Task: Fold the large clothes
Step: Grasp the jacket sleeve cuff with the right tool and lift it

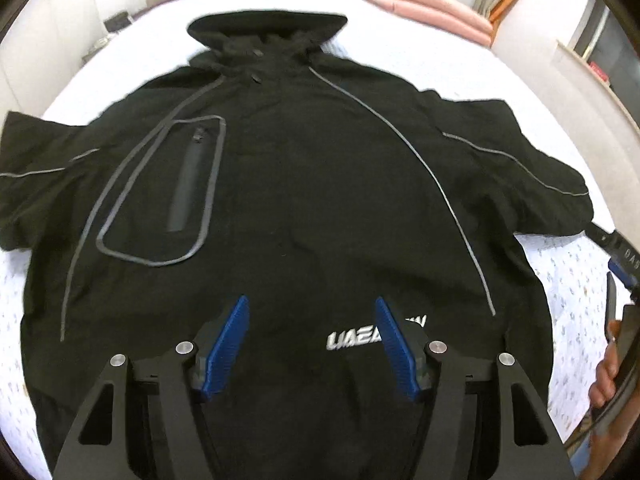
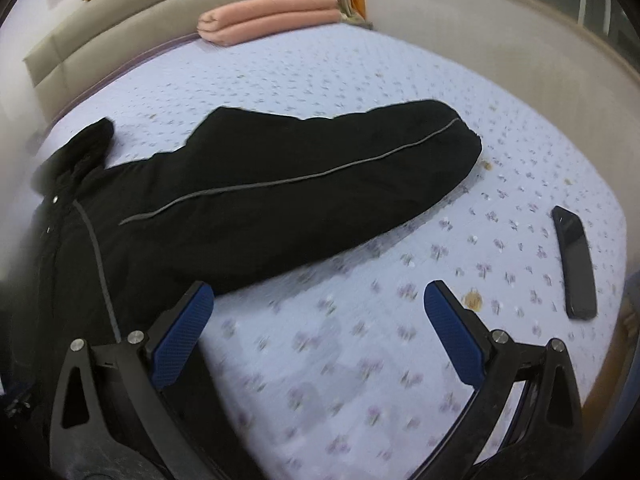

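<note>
A large black hooded jacket (image 1: 304,184) with grey piping lies spread flat, front up, on the bed, hood at the far end and both sleeves out to the sides. My left gripper (image 1: 312,308) is open and empty above the jacket's lower front, near its white logo (image 1: 352,338). My right gripper (image 2: 318,294) is open and empty above the bedsheet beside the jacket's right sleeve (image 2: 320,176); its left finger (image 2: 184,332) is at the jacket's edge. The right gripper also shows at the right edge of the left wrist view (image 1: 620,272).
The bed has a white flowered sheet (image 2: 360,352). A black phone (image 2: 576,264) lies on it to the right. A folded pink blanket (image 2: 268,16) lies at the head end by the padded headboard (image 2: 120,36). A wall ledge (image 2: 520,40) runs along the right.
</note>
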{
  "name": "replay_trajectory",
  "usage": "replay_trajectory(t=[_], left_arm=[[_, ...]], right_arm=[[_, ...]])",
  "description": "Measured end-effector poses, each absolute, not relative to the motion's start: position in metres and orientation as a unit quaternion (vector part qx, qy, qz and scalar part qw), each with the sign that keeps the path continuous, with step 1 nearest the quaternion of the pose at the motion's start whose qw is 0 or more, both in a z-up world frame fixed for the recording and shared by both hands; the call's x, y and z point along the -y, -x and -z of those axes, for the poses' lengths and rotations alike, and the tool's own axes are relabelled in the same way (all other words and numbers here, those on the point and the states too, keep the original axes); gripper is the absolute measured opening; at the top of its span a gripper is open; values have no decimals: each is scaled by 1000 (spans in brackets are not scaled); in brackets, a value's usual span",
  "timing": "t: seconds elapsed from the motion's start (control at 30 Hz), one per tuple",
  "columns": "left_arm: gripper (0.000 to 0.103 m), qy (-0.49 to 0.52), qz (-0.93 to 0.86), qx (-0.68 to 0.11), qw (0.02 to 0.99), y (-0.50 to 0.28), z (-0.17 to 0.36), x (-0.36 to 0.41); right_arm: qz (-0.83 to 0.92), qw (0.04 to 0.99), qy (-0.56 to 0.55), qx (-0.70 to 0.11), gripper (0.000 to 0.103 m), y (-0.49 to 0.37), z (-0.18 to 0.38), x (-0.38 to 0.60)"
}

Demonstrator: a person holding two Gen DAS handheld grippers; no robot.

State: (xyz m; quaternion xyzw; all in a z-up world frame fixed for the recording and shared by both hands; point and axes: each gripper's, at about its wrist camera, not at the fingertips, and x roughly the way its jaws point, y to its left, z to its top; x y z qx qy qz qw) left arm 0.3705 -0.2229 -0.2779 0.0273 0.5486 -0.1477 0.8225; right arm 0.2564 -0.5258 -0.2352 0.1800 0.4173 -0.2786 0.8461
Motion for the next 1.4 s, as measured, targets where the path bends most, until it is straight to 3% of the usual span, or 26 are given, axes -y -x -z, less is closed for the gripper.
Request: replay_trajectory(t=[0.43, 0.73, 0.8, 0.87, 0.93, 0.97, 1.0, 1.17, 1.4], left_arm=[[70, -92, 81, -567, 815, -420, 251, 298], [72, -45, 80, -585, 806, -442, 240, 349], [72, -53, 72, -580, 810, -445, 236, 358], [72, -58, 72, -572, 815, -447, 230, 366], [72, -63, 75, -569, 817, -448, 226, 372], [72, -63, 75, -568, 817, -449, 225, 375], [72, -63, 75, -566, 819, -449, 223, 378], [74, -75, 75, -558, 823, -452, 222, 392], [77, -101, 80, -554, 823, -457, 279, 409]], right_arm=[[295, 801, -243, -460, 103, -297, 251, 727], [263, 769, -324, -485, 99, -319, 293, 812], [235, 762, -347, -494, 79, -325, 306, 821], [230, 766, -348, -489, 68, -327, 307, 821], [226, 775, -334, -487, 52, -330, 299, 818], [215, 782, -338, -477, 32, -329, 292, 815], [215, 782, -338, -477, 24, -329, 292, 815], [245, 830, -238, -440, 20, -316, 219, 794], [254, 773, -259, -520, 23, -327, 307, 810]])
